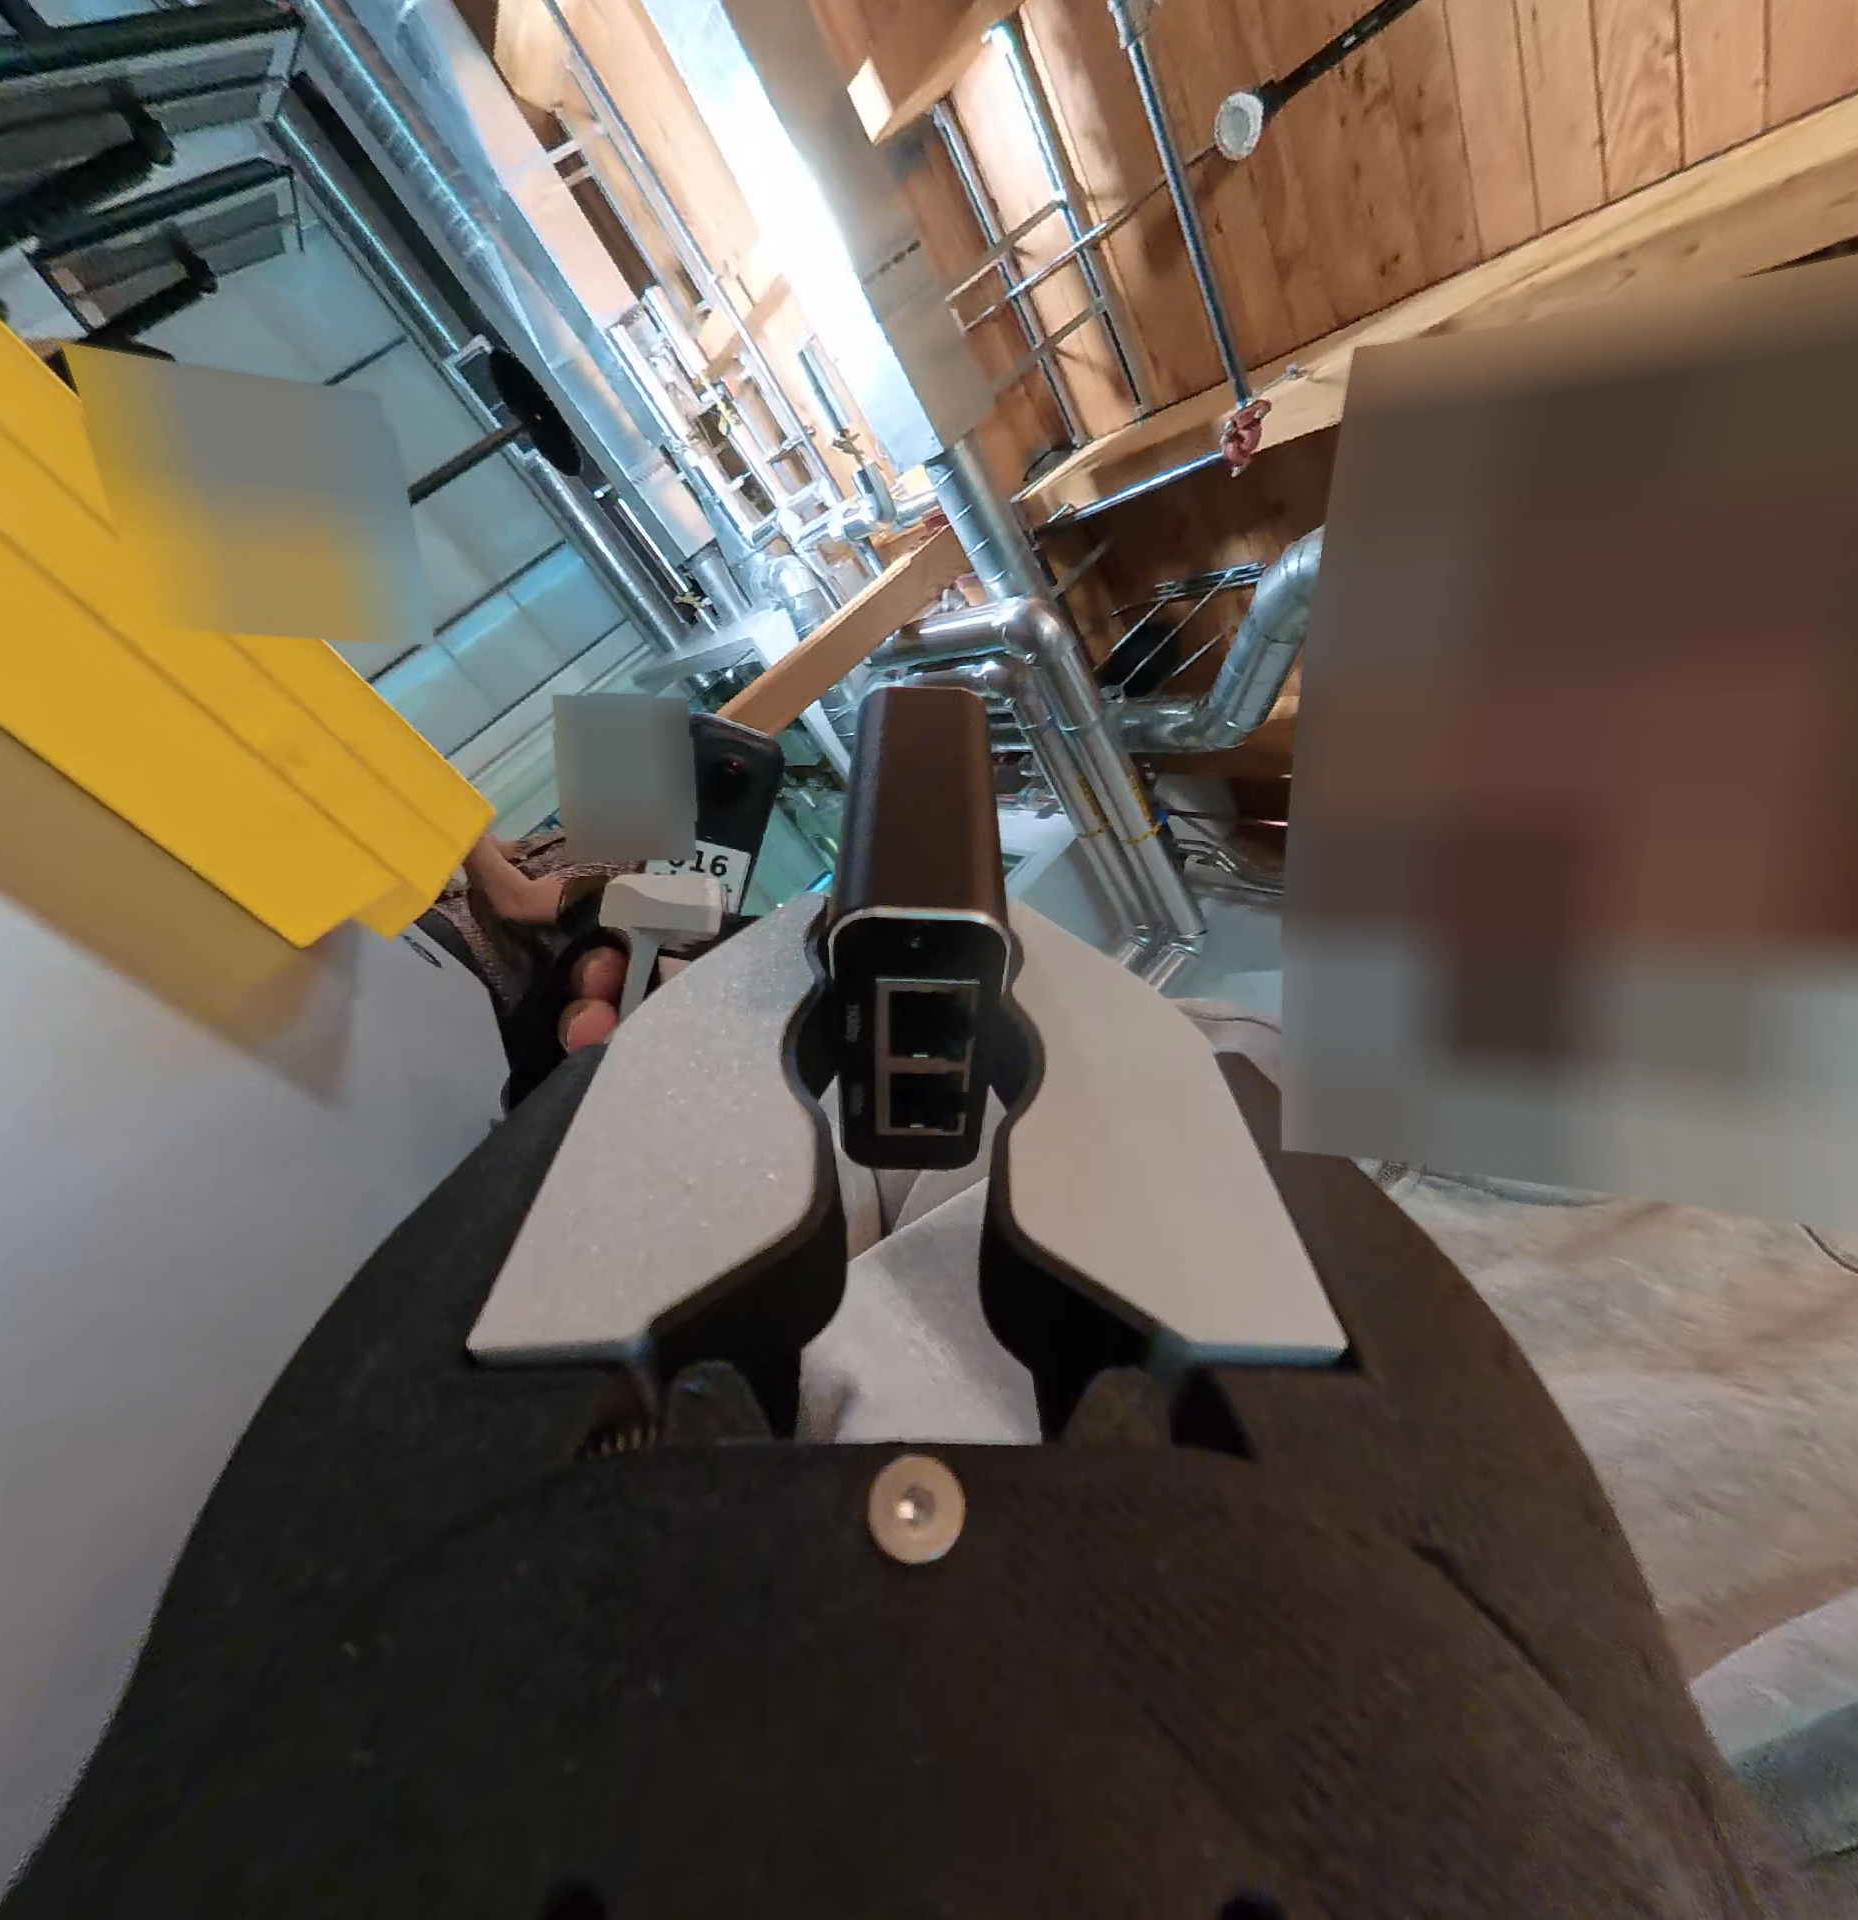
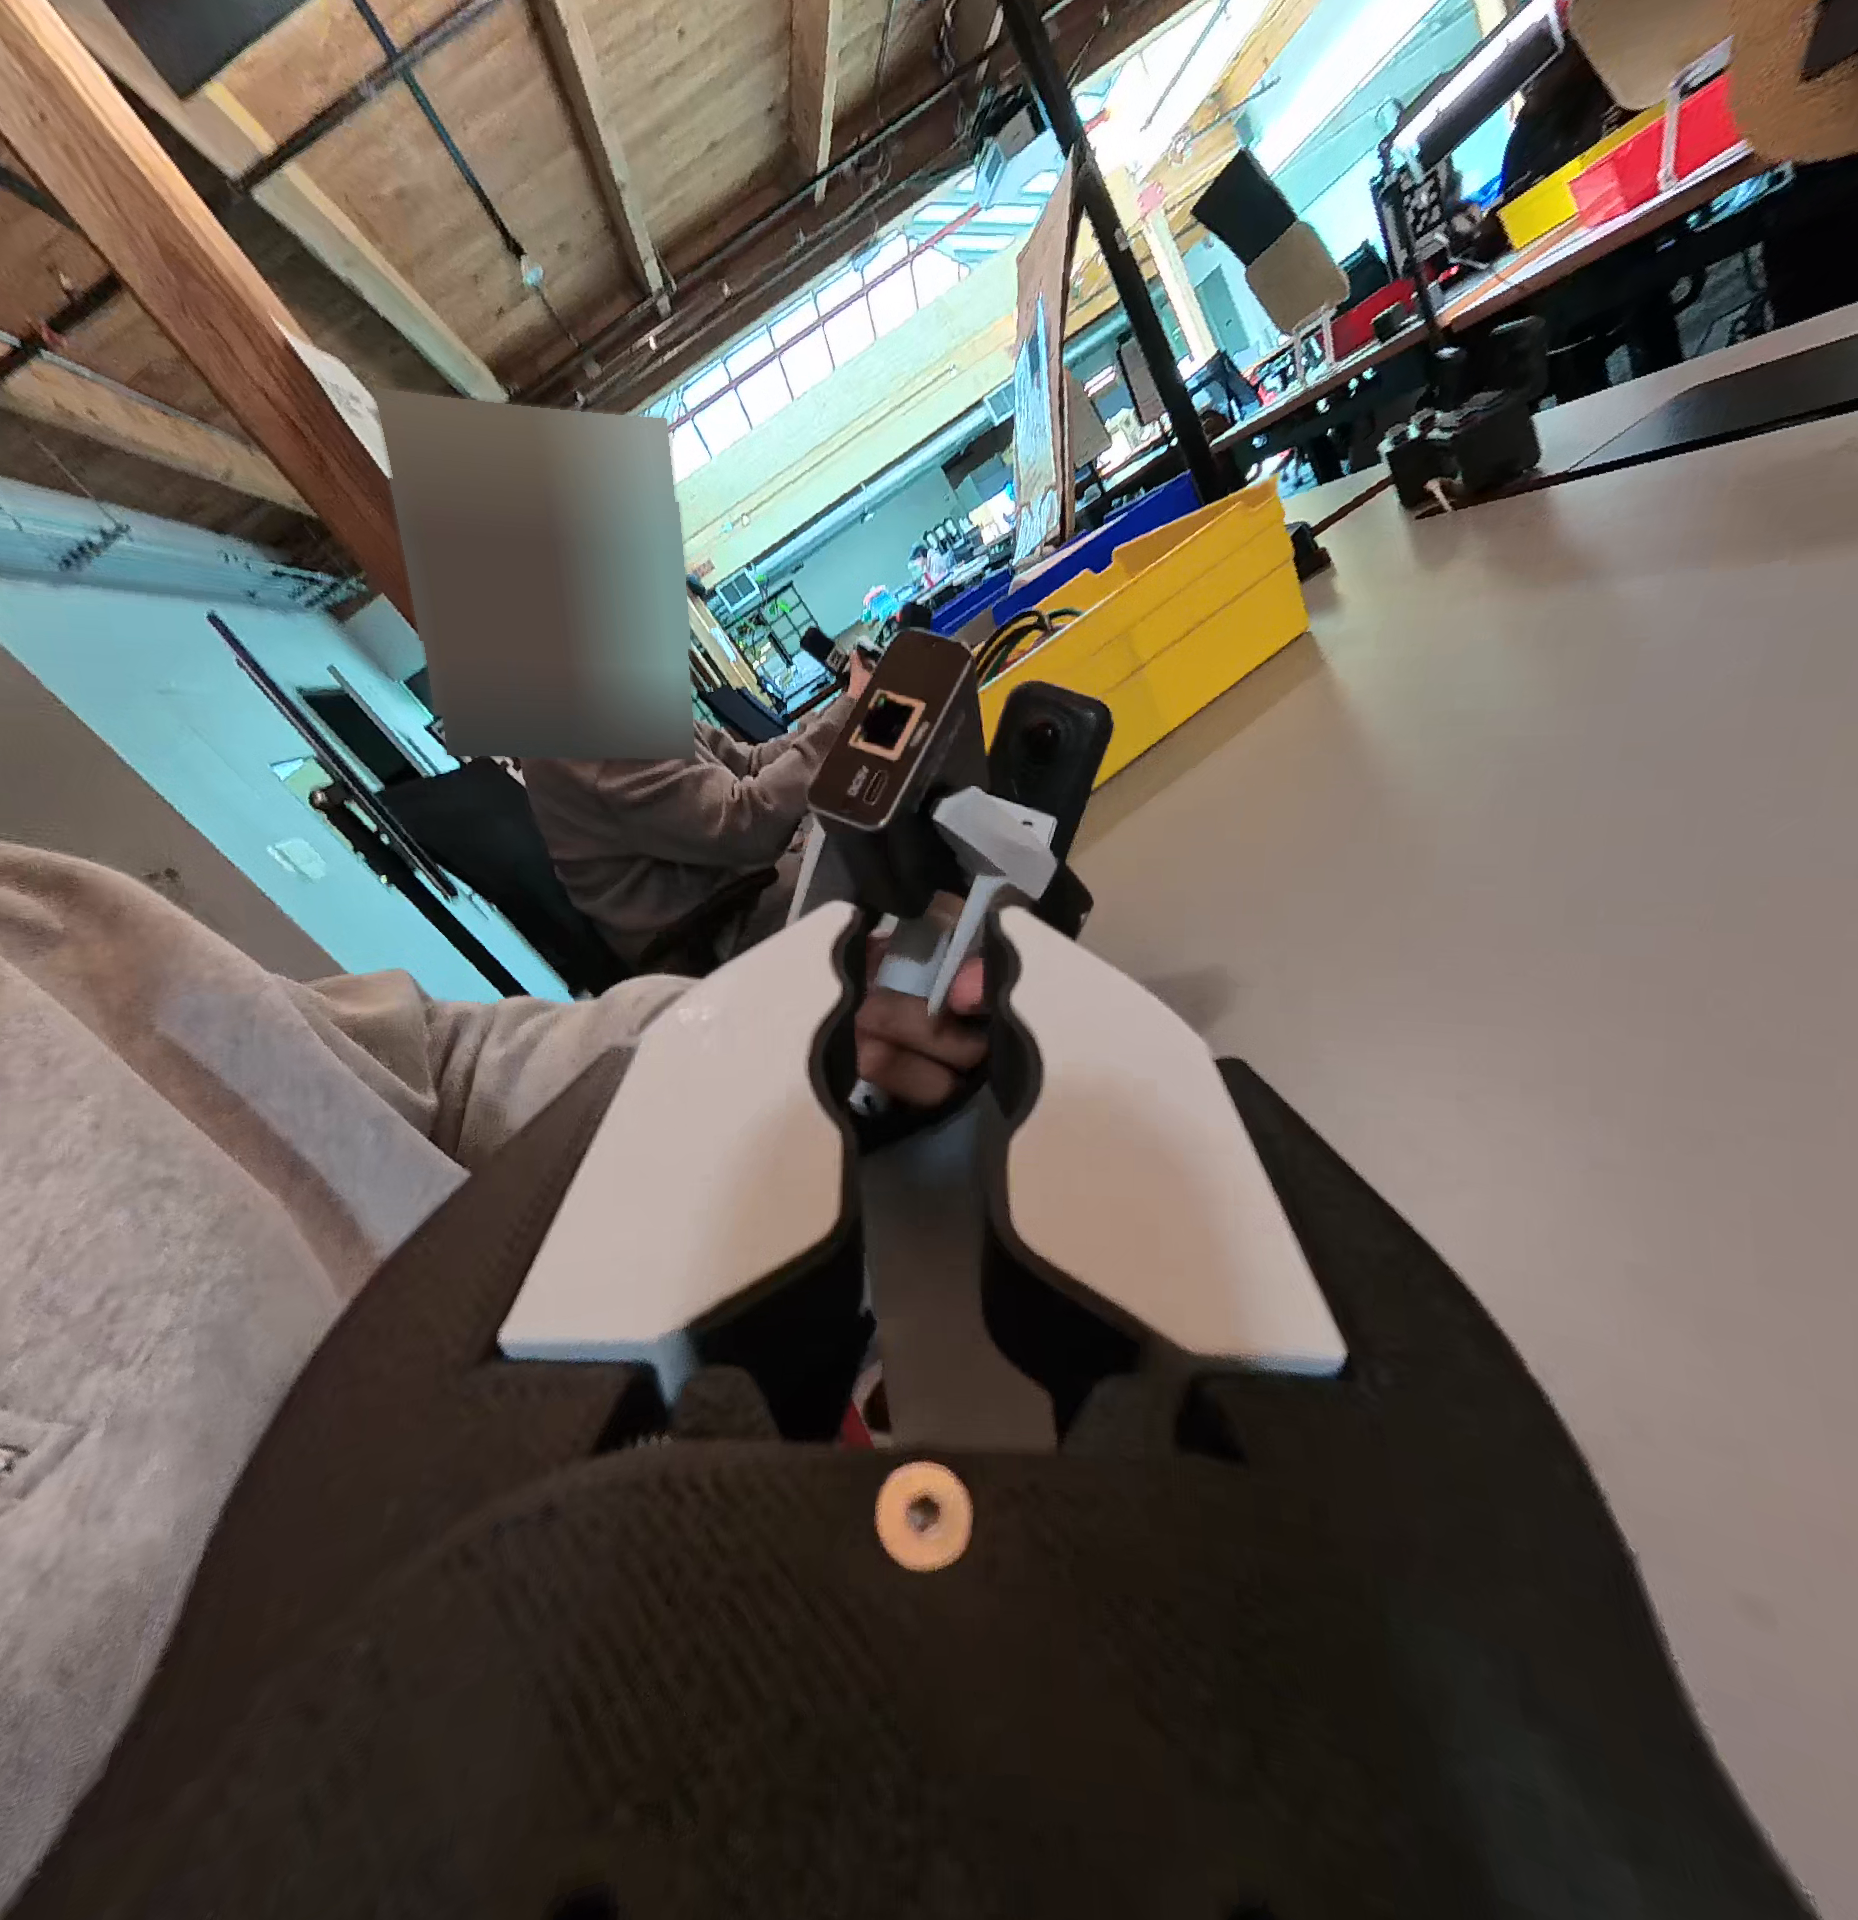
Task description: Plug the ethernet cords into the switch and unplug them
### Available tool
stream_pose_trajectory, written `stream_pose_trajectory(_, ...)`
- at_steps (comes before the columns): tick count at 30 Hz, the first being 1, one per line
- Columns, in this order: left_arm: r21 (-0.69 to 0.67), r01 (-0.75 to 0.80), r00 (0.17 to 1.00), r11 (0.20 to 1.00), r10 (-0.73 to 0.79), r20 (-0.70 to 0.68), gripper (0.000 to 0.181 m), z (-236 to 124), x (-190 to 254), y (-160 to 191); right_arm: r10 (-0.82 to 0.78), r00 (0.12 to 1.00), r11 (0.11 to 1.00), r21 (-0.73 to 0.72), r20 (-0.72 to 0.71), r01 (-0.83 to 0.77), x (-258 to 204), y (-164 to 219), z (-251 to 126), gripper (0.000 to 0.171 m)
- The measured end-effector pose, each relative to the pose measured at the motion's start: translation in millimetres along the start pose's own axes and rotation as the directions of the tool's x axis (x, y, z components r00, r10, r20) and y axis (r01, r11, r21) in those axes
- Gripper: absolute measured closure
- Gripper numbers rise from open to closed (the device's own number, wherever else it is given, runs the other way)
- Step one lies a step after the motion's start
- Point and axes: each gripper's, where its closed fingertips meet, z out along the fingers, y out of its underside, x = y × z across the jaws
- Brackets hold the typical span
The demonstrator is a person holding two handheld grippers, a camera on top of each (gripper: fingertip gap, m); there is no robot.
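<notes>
- The left gripper is clamping a dark metal switch between its two fingers, holding it in the air with its two-port end facing the left wrist camera; both ports are standing empty.
- The right gripper is hanging with its jaws narrowly parted and nothing between them; it is pointing toward the switch, whose far end is showing one more port, also empty.
- No ethernet cord is being held in either view; dark cables are lying in the yellow bin on the tabletop, though their type cannot be told.
- Judged step: fetching a cord. Doing it well is calling for gripping just behind the plug, keeping the switch steady, and lining plug and port up squarely before pushing.
</notes>
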Motion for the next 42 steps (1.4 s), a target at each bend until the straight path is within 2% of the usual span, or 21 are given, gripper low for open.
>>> stream_pose_trajectory(8,0.047,-0.067,0.995,0.997,0.063,0.074,0.158,-20,12,-2,-0.119,0.993,0.986,-0.116,0.029,0.121,0,14,29,0.152)
stream_pose_trajectory(12,0.108,-0.082,0.992,0.991,0.071,0.103,0.158,-34,19,-3,-0.282,0.959,0.954,-0.112,-0.034,0.277,19,0,45,0.157)
stream_pose_trajectory(16,0.177,-0.136,0.984,0.975,0.111,0.143,0.158,-53,33,-8,-0.349,0.937,0.929,-0.145,-0.035,0.340,31,-16,79,0.156)
stream_pose_trajectory(21,0.322,-0.203,0.972,0.925,0.151,0.180,0.158,-81,54,-23,-0.454,0.886,0.877,-0.130,0.094,0.463,9,-46,162,0.156)
stream_pose_trajectory(23,0.377,-0.212,0.970,0.901,0.148,0.193,0.158,-95,58,-30,-0.513,0.842,0.836,-0.125,0.164,0.534,-6,-53,203,0.156)
stream_pose_trajectory(26,0.449,-0.242,0.961,0.860,0.149,0.232,0.158,-118,62,-43,-0.644,0.744,0.755,-0.008,0.176,0.656,-25,-74,261,0.167)
stream_pose_trajectory(28,0.460,-0.286,0.948,0.841,0.179,0.263,0.157,-130,67,-51,-0.675,0.707,0.723,0.000,0.210,0.691,-34,-76,298,0.168)
stream_pose_trajectory(33,0.432,-0.393,0.900,0.812,0.243,0.363,0.158,-144,72,-63,-0.673,0.667,0.665,-0.134,0.319,0.735,-43,-60,376,0.164)
stream_pose_trajectory(37,0.422,-0.420,0.876,0.804,0.236,0.421,0.158,-149,65,-67,-0.662,0.648,0.581,-0.289,0.377,0.761,-39,-40,426,0.159)
stream_pose_trajectory(42,0.450,-0.380,0.894,0.809,0.195,0.404,0.158,-151,58,-70,-0.729,0.576,0.394,-0.460,0.371,0.796,3,-19,483,0.153)
